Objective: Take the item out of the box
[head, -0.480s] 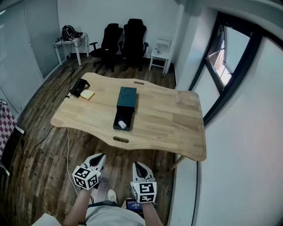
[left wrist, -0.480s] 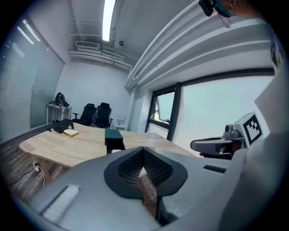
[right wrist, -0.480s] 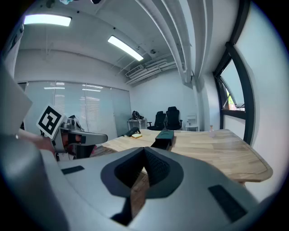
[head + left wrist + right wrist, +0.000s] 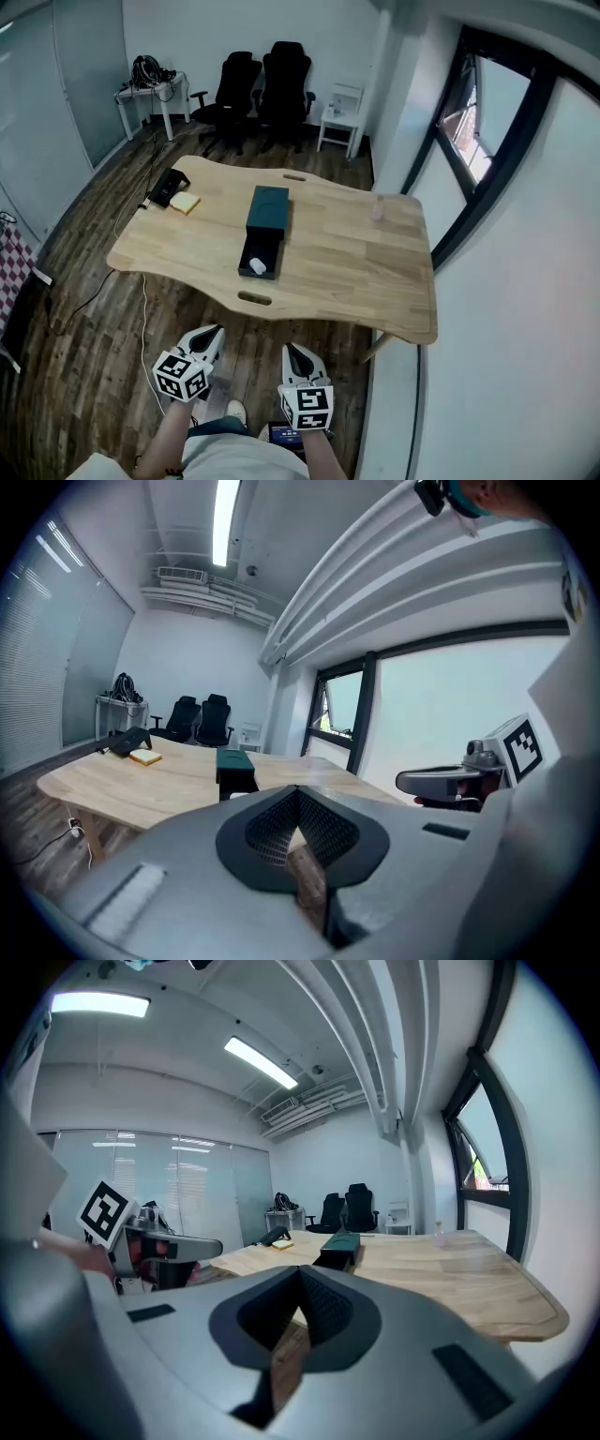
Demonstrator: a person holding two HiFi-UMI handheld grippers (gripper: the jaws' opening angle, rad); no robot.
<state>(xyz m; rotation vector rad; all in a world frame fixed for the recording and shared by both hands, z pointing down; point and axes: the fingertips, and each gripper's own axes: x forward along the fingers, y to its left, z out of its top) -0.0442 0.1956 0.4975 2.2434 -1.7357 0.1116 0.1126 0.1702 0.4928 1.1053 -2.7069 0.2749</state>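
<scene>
A dark teal box [image 4: 267,208] lies in the middle of the wooden table [image 4: 347,267]. Its drawer [image 4: 260,258] is pulled out toward me, and a small white item [image 4: 258,265] lies in it. The box [image 4: 235,765] also shows in the left gripper view and, as the box [image 4: 339,1243], in the right gripper view. My left gripper [image 4: 214,335] and right gripper [image 4: 290,352] hang side by side in front of the table's near edge, well short of the box. In both, the jaws meet at the tips with nothing between them, as the left gripper [image 4: 298,790] and right gripper [image 4: 300,1271] show.
A black device [image 4: 169,185] and a yellow block [image 4: 186,202] lie at the table's far left. A small clear bottle [image 4: 377,211] stands at the far right. Two office chairs [image 4: 262,84] and a white side table [image 4: 339,114] stand behind. A window wall [image 4: 487,131] runs along the right.
</scene>
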